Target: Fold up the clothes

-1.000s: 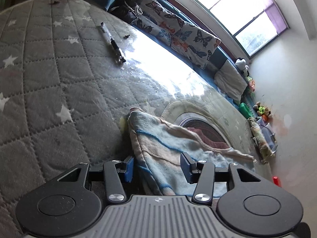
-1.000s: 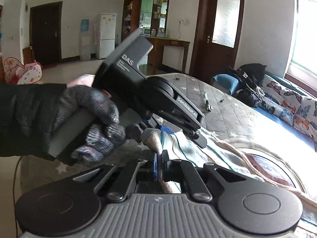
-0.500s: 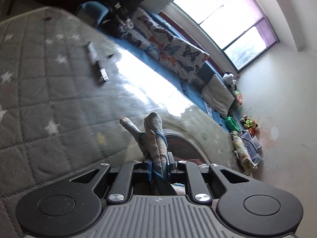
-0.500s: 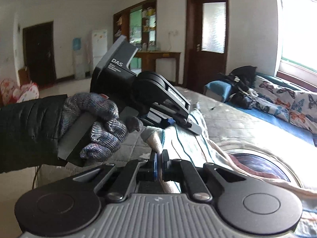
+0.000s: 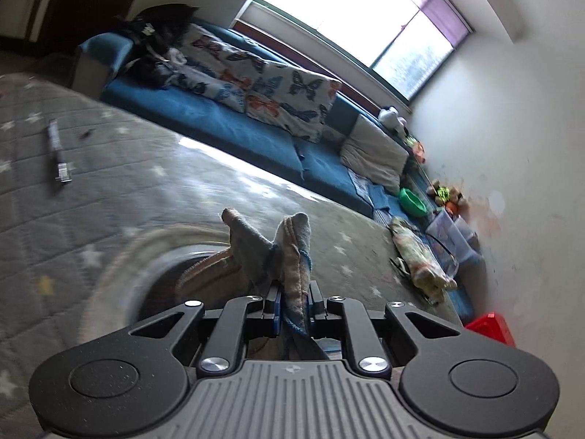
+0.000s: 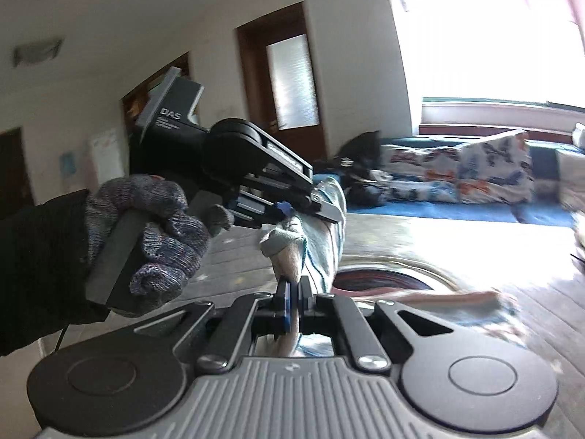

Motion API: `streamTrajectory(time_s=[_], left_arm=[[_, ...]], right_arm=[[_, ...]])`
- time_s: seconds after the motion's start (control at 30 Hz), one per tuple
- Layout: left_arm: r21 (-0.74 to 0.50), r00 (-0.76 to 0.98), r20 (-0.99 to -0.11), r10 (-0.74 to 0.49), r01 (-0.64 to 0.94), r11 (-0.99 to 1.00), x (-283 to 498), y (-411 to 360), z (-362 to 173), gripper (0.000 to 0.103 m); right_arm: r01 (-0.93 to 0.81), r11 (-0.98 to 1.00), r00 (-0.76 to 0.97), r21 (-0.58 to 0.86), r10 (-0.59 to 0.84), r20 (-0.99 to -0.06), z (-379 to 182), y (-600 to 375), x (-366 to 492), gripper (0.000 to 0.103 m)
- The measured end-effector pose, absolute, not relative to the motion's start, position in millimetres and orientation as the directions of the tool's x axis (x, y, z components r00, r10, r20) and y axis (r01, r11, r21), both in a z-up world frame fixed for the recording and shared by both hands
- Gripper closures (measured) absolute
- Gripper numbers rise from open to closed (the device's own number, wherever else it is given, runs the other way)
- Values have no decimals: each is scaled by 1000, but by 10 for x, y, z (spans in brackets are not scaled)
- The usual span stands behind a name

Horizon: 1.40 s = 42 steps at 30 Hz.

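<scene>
Garment (image 5: 292, 256) hangs between both clamped hand-held grippers, pinched edges pointing upward.

Garment (image 5: 292, 256) — soft, nappy cloth, pale with blue stripes. Left tool (image 5: 292, 301) — matt black plastic, bright metal screws. Table cover (image 5: 109, 183) — quilted grey fabric under a glossy clear sheet. Glove (image 6: 153, 226) — coarse knit.

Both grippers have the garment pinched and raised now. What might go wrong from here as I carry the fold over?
The left gripper and right gripper each pinch only a bunched corner of the garment, so a corner might slip out mid-carry.

The rest of the cloth trails on the quilted mat; dragging could bunch it and skew the fold.

A pen-like item lies on the mat and might get swept or trapped underneath.
</scene>
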<state>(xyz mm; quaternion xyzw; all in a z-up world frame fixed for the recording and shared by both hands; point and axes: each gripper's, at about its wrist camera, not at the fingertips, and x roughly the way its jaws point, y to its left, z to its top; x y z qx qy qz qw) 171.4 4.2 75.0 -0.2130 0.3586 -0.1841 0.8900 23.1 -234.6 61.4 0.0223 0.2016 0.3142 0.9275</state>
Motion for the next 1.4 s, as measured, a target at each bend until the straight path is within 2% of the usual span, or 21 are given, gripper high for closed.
streamTrajectory(time_s=[0.23, 0.6, 0.67, 0.7, 0.73, 0.8, 0.83, 0.9, 1.1, 1.2, 1.4], left_arm=[[-457, 623, -607, -493, 234, 858, 1842, -763, 627, 90], [-394, 526, -700, -483, 279, 876, 2053, -1599, 143, 89], [-385, 523, -703, -482, 289, 876, 2044, -1653, 121, 86], [-391, 522, -699, -489, 294, 872, 2039, -1671, 121, 81], [-399, 519, -694, -499, 300, 867, 2034, -1688, 124, 77], [-417, 512, -682, -523, 316, 852, 2018, -1715, 138, 75], [-423, 510, -674, -534, 326, 846, 2003, -1718, 154, 68], [-426, 513, -661, -547, 344, 837, 1966, -1725, 203, 62], [-393, 527, -654, -543, 378, 838, 1777, -1487, 306, 62], [-354, 524, -668, -529, 401, 845, 1625, -1310, 268, 62], [-318, 509, -688, -517, 430, 845, 1302, -1053, 83, 62]], right_arm=[[-441, 856, 781, 269, 514, -355, 458, -3055, 329, 100], [-233, 876, 802, 423, 419, -426, -68, -3770, 336, 100], [-216, 876, 802, 431, 411, -433, -127, -3794, 338, 99], [-213, 875, 800, 435, 411, -437, -150, -3806, 335, 99], [-204, 877, 801, 435, 405, -441, -167, -3818, 331, 98], [-185, 880, 802, 438, 392, -450, -204, -3848, 335, 97], [-174, 881, 801, 440, 387, -457, -224, -3866, 343, 93], [-161, 885, 797, 437, 378, -471, -243, -3894, 350, 90], [-125, 904, 816, 408, 328, -476, -164, -4017, 262, 83], [-124, 920, 832, 371, 300, -467, -53, -4077, 262, 83], [-225, 938, 825, 262, 327, -461, 201, -3907, 538, 83]])
